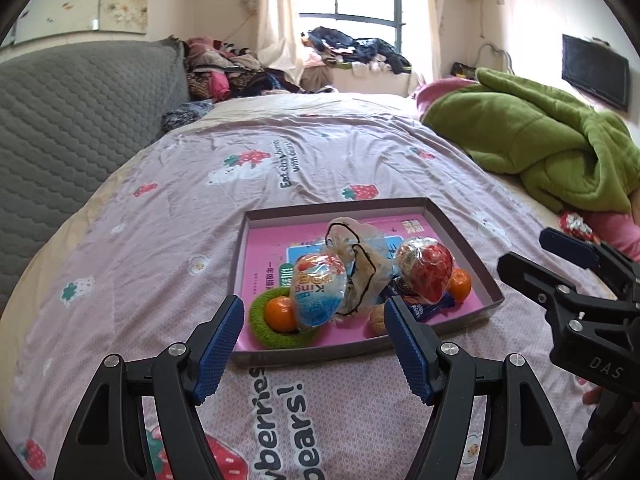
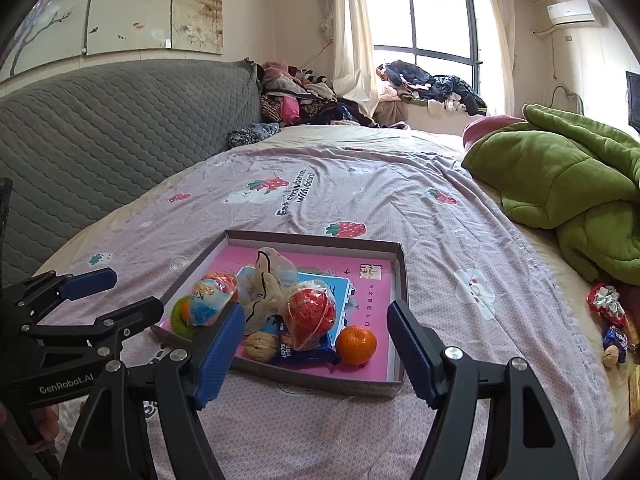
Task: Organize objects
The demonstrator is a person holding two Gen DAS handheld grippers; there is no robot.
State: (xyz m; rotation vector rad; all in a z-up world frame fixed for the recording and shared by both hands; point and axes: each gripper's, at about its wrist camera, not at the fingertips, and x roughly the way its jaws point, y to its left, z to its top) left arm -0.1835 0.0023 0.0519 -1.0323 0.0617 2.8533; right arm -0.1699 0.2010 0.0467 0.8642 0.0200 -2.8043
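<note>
Both pairs of blue-padded fingers, left and right, stand wide apart and empty above the shallow grey cardboard box with pink lining on the strawberry-print bedsheet. Inside it, the heaped plastic-wrapped toy eggs look top-heavy; a careless nudge could tip them, and the loose orange tangerine could roll.

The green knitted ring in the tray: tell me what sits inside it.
An orange mandarin sits inside the green knitted ring. The blue wrapped egg leans over its right side, so the rest of the mandarin and the ring's far edge are hidden.
</note>
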